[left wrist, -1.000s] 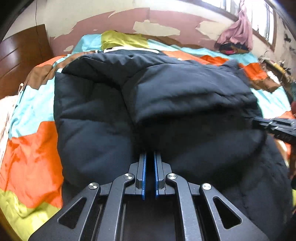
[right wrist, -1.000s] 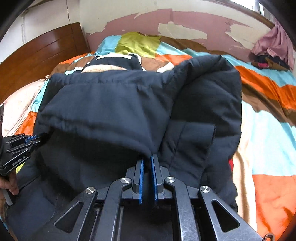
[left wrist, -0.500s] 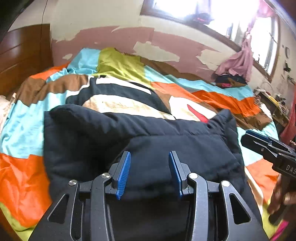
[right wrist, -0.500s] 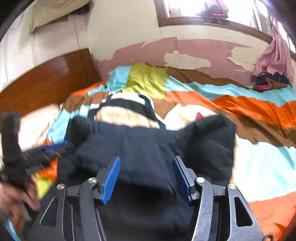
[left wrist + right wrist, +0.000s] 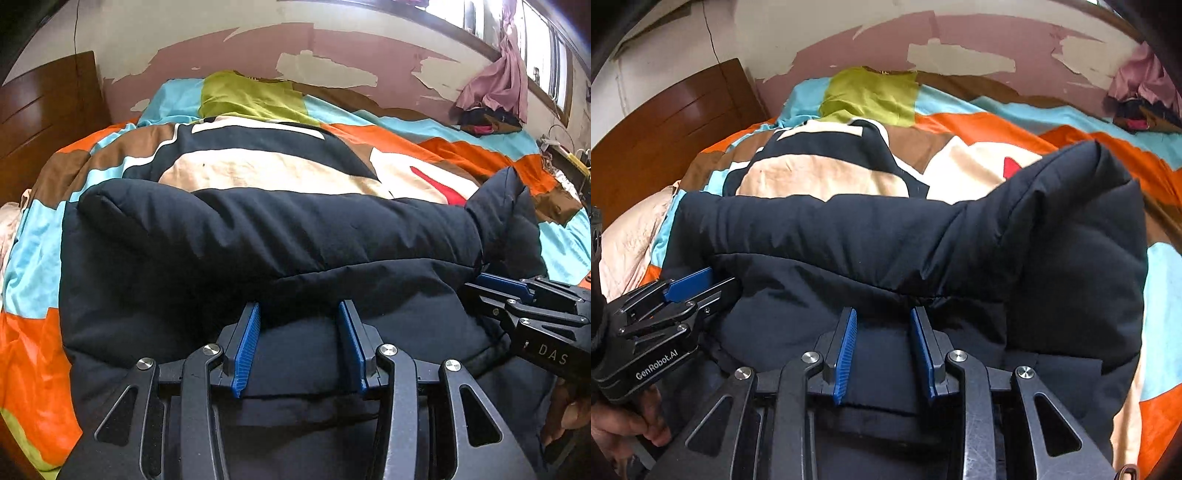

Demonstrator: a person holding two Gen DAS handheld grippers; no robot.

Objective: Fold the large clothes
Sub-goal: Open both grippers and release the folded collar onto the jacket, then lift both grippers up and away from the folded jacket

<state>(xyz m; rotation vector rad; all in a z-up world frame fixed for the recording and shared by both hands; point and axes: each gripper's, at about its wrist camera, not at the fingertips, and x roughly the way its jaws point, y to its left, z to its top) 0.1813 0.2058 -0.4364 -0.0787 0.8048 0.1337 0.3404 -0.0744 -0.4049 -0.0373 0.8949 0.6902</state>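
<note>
Fabric of the puffy dark navy quilted jacket (image 5: 280, 251), folded in a long roll running crosswise on the patchwork bedspread (image 5: 33, 258), lies directly ahead of the left gripper (image 5: 299, 343) and right gripper (image 5: 882, 350), equally near; both jaws released, the right's lately narrowing.

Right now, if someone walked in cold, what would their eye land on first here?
Probably the bulky dark puffer jacket, folded over itself in a thick roll across the near part of the bed. It lies on a loud patchwork bedspread of orange, turquoise, brown and lime. Behind the bed, the pink wall with big patches of peeled paint also stands out.
</note>
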